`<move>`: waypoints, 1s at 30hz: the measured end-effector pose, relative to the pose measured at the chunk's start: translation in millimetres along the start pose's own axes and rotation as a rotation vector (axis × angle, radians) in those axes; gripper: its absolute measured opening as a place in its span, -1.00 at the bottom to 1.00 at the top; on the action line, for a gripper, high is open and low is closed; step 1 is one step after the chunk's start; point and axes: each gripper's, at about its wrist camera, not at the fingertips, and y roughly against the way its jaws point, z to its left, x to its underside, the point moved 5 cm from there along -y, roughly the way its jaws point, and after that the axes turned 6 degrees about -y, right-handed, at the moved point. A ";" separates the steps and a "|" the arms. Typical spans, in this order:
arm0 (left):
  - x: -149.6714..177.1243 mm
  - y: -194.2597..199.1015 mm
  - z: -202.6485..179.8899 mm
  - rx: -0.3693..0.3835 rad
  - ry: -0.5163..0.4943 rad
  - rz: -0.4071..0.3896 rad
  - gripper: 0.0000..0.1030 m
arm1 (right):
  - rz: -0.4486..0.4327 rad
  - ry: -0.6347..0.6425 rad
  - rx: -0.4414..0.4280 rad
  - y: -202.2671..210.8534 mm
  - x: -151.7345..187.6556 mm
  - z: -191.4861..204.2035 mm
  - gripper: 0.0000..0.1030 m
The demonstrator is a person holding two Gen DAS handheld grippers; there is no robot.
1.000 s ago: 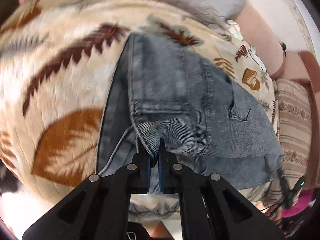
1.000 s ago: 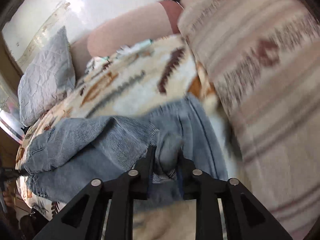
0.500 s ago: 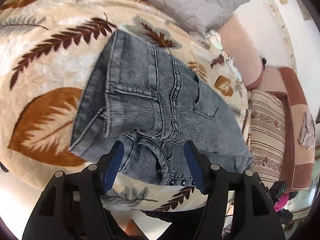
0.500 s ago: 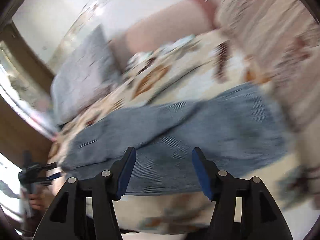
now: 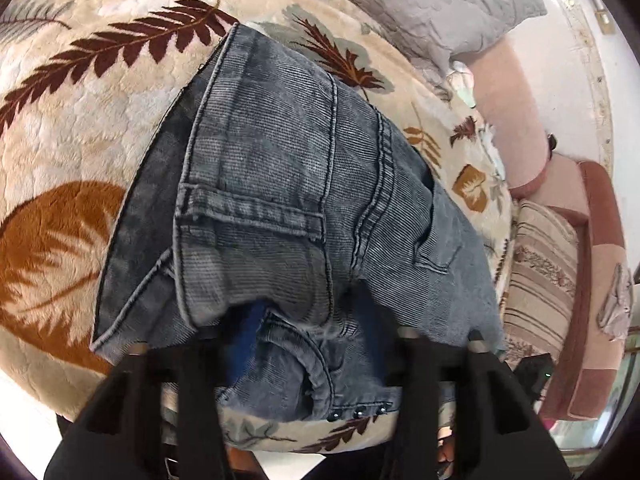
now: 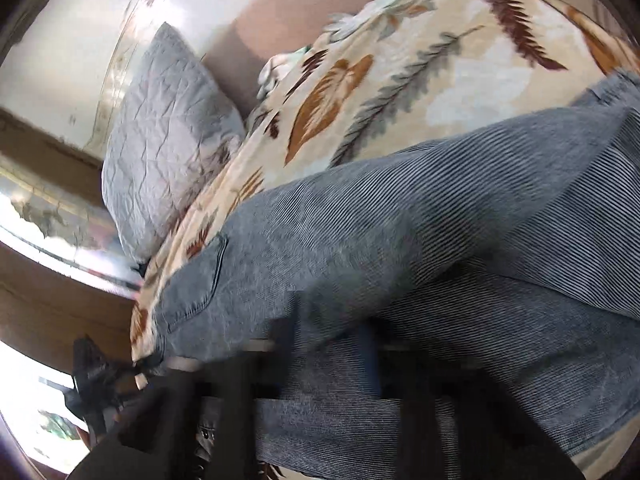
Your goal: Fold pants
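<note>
Grey-blue jeans [image 5: 280, 200] lie folded on a leaf-patterned blanket [image 5: 80, 120]. In the left wrist view the waistband and back pocket face me. My left gripper [image 5: 308, 344] is blurred at the near edge. Its jaws are closing with bunched waistband denim between them, and the pads still stand apart. In the right wrist view the folded legs [image 6: 400, 220] run across the blanket [image 6: 460, 72]. My right gripper [image 6: 330, 344], smeared by motion, is shut on a ridge of leg denim near the front edge.
A grey quilted pillow [image 5: 440, 0] [image 6: 160, 140] lies at the head of the bed beside a pink bolster [image 5: 508, 112]. A striped cushion [image 5: 544, 264] sits at the right. The bed's edge runs just below both grippers.
Both grippers let go of the denim, opened wide, then came back down onto the jeans. The right one swung across the bed to the legs and closed; the left narrowed over the waistband.
</note>
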 end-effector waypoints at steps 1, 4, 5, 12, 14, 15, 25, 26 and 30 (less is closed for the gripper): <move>-0.5 2.4 0.3 -0.012 -0.005 -0.009 -0.52 | -0.005 0.010 -0.006 2.6 1.2 2.3 -0.90; 1.5 15.9 2.4 -0.006 -0.012 -0.038 -0.65 | -0.031 0.041 -0.046 18.5 4.2 11.5 -0.93; 3.1 21.7 3.8 -0.005 -0.016 -0.051 -0.67 | -0.036 0.048 -0.057 22.8 5.0 15.1 -0.93; 24.4 50.6 11.5 -0.004 -0.038 -0.087 -0.73 | -0.041 0.110 -0.112 57.9 31.6 32.4 -0.96; 31.3 54.5 15.1 -0.019 -0.037 -0.092 -0.84 | -0.031 0.115 -0.113 63.2 41.6 29.8 -0.97; 34.6 56.0 19.0 -0.030 -0.040 -0.096 -0.84 | -0.022 0.110 -0.115 63.2 45.2 27.4 -0.97; 38.6 43.1 15.2 0.060 -0.013 -0.059 -0.30 | 0.029 -0.009 -0.082 35.8 50.8 8.4 0.12; 37.6 42.9 14.0 0.052 -0.016 -0.068 0.00 | 0.029 0.005 -0.083 34.6 52.5 12.1 0.18; 26.1 31.0 10.0 0.050 0.008 -0.070 0.12 | 0.037 0.016 -0.071 21.1 50.5 16.6 0.19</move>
